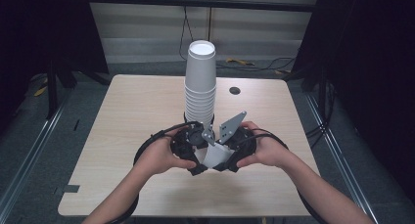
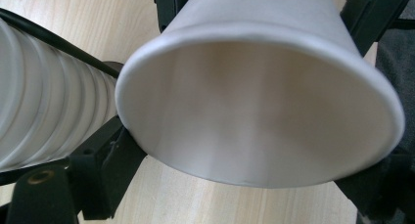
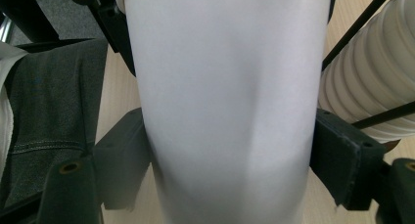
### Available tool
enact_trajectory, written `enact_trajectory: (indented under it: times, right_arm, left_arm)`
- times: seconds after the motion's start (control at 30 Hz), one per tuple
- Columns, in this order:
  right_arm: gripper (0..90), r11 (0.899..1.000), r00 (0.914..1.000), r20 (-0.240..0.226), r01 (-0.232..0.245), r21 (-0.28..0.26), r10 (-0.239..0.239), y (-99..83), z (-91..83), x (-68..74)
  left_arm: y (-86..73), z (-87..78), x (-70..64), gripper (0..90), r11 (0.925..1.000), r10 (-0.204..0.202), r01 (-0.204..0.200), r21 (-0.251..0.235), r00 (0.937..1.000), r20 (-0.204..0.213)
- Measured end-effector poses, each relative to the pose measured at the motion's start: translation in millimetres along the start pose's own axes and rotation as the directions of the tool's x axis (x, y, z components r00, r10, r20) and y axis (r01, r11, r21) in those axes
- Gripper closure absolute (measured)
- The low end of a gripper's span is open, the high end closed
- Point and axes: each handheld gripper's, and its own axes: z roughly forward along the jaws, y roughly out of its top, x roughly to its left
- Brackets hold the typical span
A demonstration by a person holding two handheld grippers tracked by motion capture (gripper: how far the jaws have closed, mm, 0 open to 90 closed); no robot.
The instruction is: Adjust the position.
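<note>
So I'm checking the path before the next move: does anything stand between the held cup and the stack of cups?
Nothing visible does. The single cup is gripped between both grippers, the left gripper and the right gripper, just in front of the stack of cups, with no other object between them.

Looks like a lab or recording setup, not anyone's home. One bare wooden bench [image 1: 132, 116] sits alone on grey carpet, boxed in by black curtains [image 1: 44, 33] on both sides, with metal rails [image 1: 29, 155] along the floor and cables [image 1: 254, 65] trailing by the back wall.
</note>
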Motion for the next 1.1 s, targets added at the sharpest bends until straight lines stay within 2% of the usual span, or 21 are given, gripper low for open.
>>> enact_trajectory:
  times: [0.23,0.43,0.63,0.7,0.83,1.0,1.1]
  right_arm:
    - [22.0,1.000,1.0000,-0.006,-0.007,-0.001,0.007,-0.9,2.3,-0.5]
    - [21.7,1.000,0.9998,-0.017,-0.010,-0.024,0.010,-1.7,1.6,-1.4]
    - [21.8,1.000,0.9997,-0.020,-0.012,-0.028,0.012,-2.3,0.8,-1.6]
    - [21.7,1.000,0.9998,-0.019,-0.012,-0.023,0.011,-2.3,0.9,-2.0]
    - [21.9,1.000,0.9999,-0.014,-0.009,-0.026,0.008,-3.5,1.8,-2.4]
    - [22.3,1.000,0.9998,-0.016,-0.010,-0.023,0.010,-5.4,2.9,-1.4]
    - [22.3,0.999,0.9999,-0.012,-0.011,-0.030,0.011,-6.3,2.2,-1.5]
  left_arm:
    - [-1.9,1.3,0.8,12.8,1.0000,0.001,-0.001,-0.003,1.0000,0.005]
    - [-5.6,-1.0,2.0,11.5,0.9989,-0.009,0.010,-0.047,0.9998,0.016]
    - [-7.1,-1.0,2.2,10.9,0.9978,0.010,-0.009,-0.066,0.9999,0.013]
    - [-6.7,-1.1,3.1,10.7,0.9977,0.029,-0.028,-0.062,0.9996,0.007]
    - [-5.8,-2.3,1.5,10.7,0.9970,0.021,-0.021,-0.075,0.9998,0.006]
    - [-4.1,-4.6,1.8,10.8,0.9964,0.036,-0.036,-0.077,0.9993,0.000]
    - [-4.7,-4.3,1.5,10.7,0.9952,0.025,-0.025,-0.095,0.9997,0.006]
